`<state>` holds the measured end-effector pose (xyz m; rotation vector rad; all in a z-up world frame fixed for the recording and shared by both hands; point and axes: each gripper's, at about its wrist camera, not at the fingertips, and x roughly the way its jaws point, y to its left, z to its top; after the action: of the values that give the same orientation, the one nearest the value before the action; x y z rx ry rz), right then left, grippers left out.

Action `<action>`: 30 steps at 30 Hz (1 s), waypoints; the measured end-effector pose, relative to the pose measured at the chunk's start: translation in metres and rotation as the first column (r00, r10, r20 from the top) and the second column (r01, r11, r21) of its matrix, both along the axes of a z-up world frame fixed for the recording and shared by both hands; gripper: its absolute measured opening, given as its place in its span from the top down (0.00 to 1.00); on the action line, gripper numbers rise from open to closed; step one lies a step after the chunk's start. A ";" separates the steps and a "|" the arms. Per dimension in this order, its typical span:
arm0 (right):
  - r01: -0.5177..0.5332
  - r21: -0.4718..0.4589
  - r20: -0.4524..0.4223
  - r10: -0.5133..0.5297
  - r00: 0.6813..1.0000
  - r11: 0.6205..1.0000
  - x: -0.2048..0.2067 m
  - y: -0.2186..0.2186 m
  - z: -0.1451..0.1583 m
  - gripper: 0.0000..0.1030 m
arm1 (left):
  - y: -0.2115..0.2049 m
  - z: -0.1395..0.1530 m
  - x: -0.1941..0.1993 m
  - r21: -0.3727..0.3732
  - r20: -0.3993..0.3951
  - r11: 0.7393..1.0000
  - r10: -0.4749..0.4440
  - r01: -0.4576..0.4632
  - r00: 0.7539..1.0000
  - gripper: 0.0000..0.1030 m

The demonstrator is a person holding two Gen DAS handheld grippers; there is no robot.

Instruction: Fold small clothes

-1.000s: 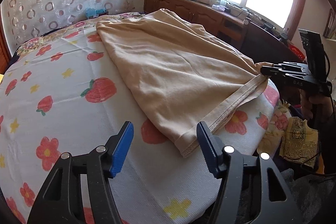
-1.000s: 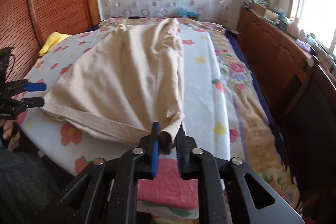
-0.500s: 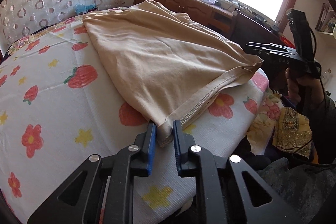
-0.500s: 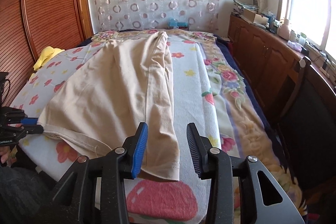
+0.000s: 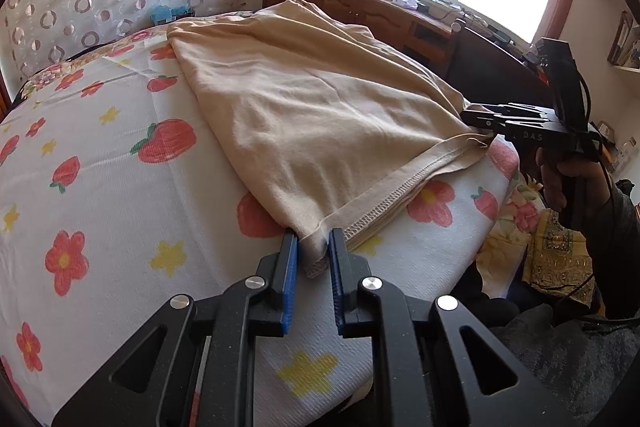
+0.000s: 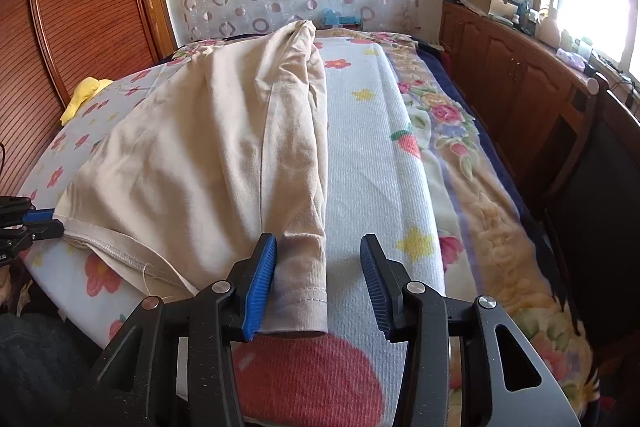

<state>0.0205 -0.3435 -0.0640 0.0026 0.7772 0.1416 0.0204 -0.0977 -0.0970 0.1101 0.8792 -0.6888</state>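
A beige T-shirt lies spread on the strawberry-print bed cover. My left gripper is shut on the shirt's near hem corner. It also shows at the left edge of the right wrist view. My right gripper is open, its blue pads either side of the sleeve cuff of the shirt, which lies flat on the cover. In the left wrist view the right gripper sits at the shirt's far hem corner.
A wooden cabinet with clutter runs along the window side. A wooden wall panel stands left. A yellow cloth lies at the bed's far left. A floral blanket covers the bed's right side.
My left gripper moved in and shut on the near hem corner. My right gripper let go of the sleeve and opened wide around it.
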 end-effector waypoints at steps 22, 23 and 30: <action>-0.158 0.128 0.062 0.151 0.987 0.979 0.005 0.002 0.015 0.94 | 0.025 0.055 0.005 -0.159 0.132 0.987 0.058 -0.036 0.990 0.93; -0.151 0.150 0.090 0.139 0.986 0.977 0.005 -0.002 0.022 0.94 | 0.026 0.064 0.010 -0.172 0.146 0.984 0.072 -0.046 0.987 0.93; -0.161 0.173 0.233 0.118 0.965 0.972 0.042 -0.013 0.076 0.94 | 0.028 0.103 0.082 -0.198 0.213 0.976 0.137 -0.094 0.967 0.94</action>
<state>0.0629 -0.3565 0.0118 0.1121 0.5377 0.3450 0.1023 -0.0697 0.0057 -0.0312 0.5946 -0.6320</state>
